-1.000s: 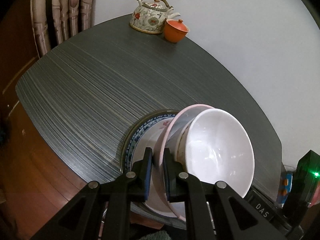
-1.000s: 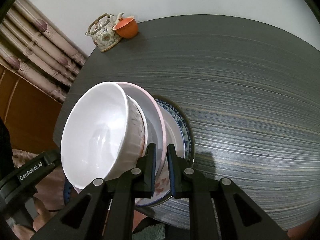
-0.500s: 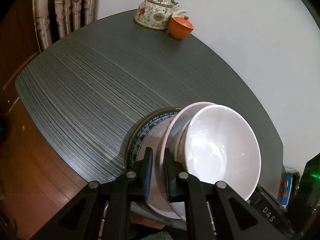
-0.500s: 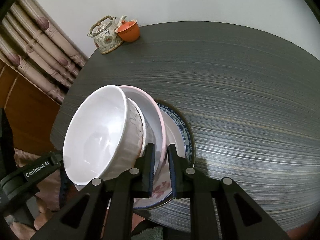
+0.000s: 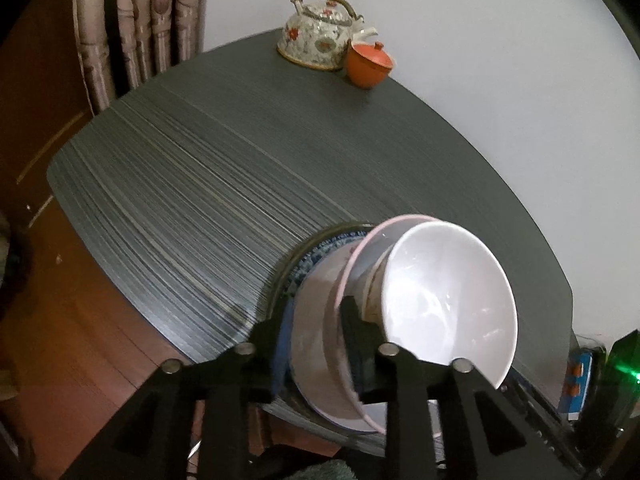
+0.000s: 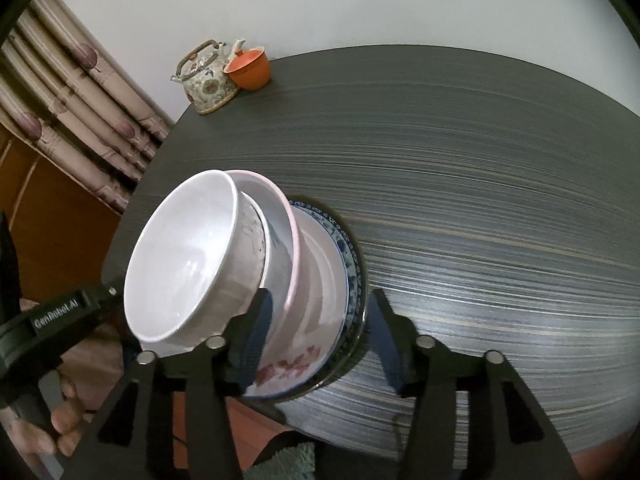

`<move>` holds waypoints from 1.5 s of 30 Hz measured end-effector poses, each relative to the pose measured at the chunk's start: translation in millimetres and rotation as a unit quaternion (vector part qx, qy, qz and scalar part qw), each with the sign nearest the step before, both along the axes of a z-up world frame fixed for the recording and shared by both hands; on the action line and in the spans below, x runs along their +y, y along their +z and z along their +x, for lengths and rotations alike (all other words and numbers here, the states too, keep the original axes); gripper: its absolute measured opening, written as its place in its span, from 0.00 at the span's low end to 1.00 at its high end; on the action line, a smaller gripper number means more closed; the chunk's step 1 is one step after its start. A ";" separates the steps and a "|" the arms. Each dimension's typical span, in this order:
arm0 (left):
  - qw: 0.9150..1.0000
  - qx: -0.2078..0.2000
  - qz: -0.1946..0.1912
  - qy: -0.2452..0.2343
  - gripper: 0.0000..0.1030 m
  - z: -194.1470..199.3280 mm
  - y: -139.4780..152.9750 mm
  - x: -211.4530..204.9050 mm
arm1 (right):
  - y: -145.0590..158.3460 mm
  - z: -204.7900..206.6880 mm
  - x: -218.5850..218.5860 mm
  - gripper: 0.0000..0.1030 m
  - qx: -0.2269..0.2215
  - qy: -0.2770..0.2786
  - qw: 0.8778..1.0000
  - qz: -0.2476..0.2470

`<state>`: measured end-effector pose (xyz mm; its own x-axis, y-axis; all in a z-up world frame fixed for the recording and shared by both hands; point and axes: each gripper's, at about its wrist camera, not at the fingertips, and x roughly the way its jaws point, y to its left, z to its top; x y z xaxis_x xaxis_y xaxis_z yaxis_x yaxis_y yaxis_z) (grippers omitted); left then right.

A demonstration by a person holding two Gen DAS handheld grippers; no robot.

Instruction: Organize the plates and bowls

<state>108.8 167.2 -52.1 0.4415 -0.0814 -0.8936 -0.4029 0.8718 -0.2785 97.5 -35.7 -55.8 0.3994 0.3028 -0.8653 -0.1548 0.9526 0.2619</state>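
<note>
counter (image 5: 240, 184) is dark and streaky. the nested stack sits at its near edge, right between both sets of fingers. bottom is a blue-patterned plate (image 6: 352, 264), then a floral plate (image 6: 316, 288), a pink-rimmed bowl (image 6: 295, 240), and a white bowl (image 5: 448, 300) on top, which bulges out past the inner fingers.

left gripper (image 5: 316, 312): fingers parted and straddling the stack's rim, one inside the pink bowl, one outside the plates. they don't look clamped. right gripper (image 6: 318, 298): fingers wide apart around the opposite rim, outer finger just beside the plate edge, holding nothing.

my call: glazed crockery, so stiff, heavy when stacked, slippery and chippable. i'd pinch the rims from both sides and lift level, or the bowls will slide. teapot (image 5: 316, 46) and orange cup (image 5: 366, 64) are far beyond the fingertips.
</note>
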 end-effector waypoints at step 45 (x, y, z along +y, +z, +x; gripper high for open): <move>0.984 -0.022 0.137 -0.108 0.63 -53.0 36.3 -75.3 | 1.6 -83.1 18.9 0.98 -0.054 0.056 0.996 -0.052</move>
<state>55.8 91.9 -15.8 0.4782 0.0633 -0.8760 -0.1926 0.9807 -0.0343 14.4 -16.8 -54.2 0.4607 0.2612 -0.8483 -0.2841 0.9488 0.1378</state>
